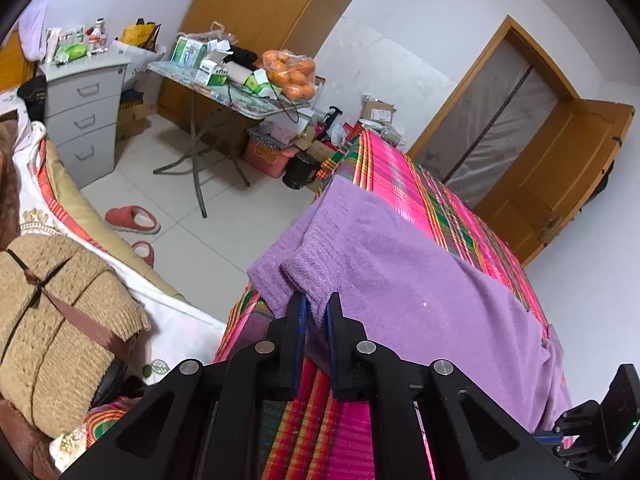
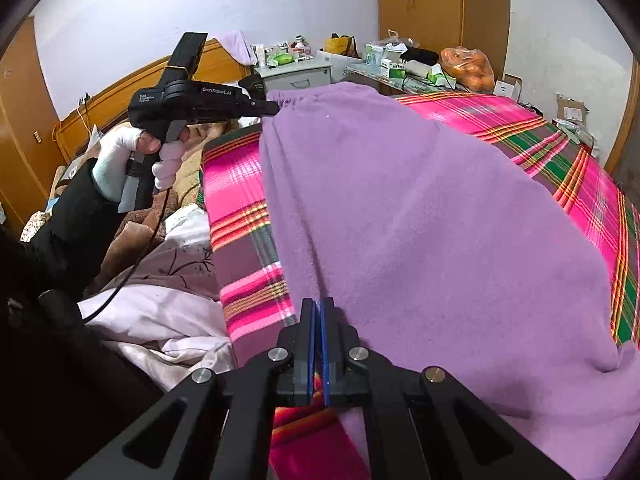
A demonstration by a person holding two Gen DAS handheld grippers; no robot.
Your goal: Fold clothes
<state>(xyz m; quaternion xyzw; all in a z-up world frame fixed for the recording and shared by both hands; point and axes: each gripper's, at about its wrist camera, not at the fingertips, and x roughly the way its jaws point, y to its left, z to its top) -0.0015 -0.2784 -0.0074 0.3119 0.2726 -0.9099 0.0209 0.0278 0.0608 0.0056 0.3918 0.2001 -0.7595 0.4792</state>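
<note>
A purple fleece garment (image 1: 420, 280) lies spread on a pink plaid cover (image 1: 420, 192). In the left wrist view my left gripper (image 1: 316, 302) is shut on a raised fold at the garment's near corner, and purple cloth fills the gap between its fingers. The right wrist view shows the same garment (image 2: 420, 220) on the plaid cover (image 2: 236, 184). My right gripper (image 2: 319, 305) is shut on its near left edge, with only a thin layer of cloth between the pads. My left gripper (image 2: 272, 108), held by a gloved hand (image 2: 116, 160), meets the gathered waistband at the far end.
A folding table (image 1: 240, 100) carries boxes and a bag of oranges (image 1: 292, 72). A grey drawer cabinet (image 1: 84, 120) stands beside it. Red slippers (image 1: 134, 220) lie on the tiled floor. Rumpled bedding (image 2: 160, 312) lies left of the cover. A woven bundle (image 1: 52, 320) sits at near left.
</note>
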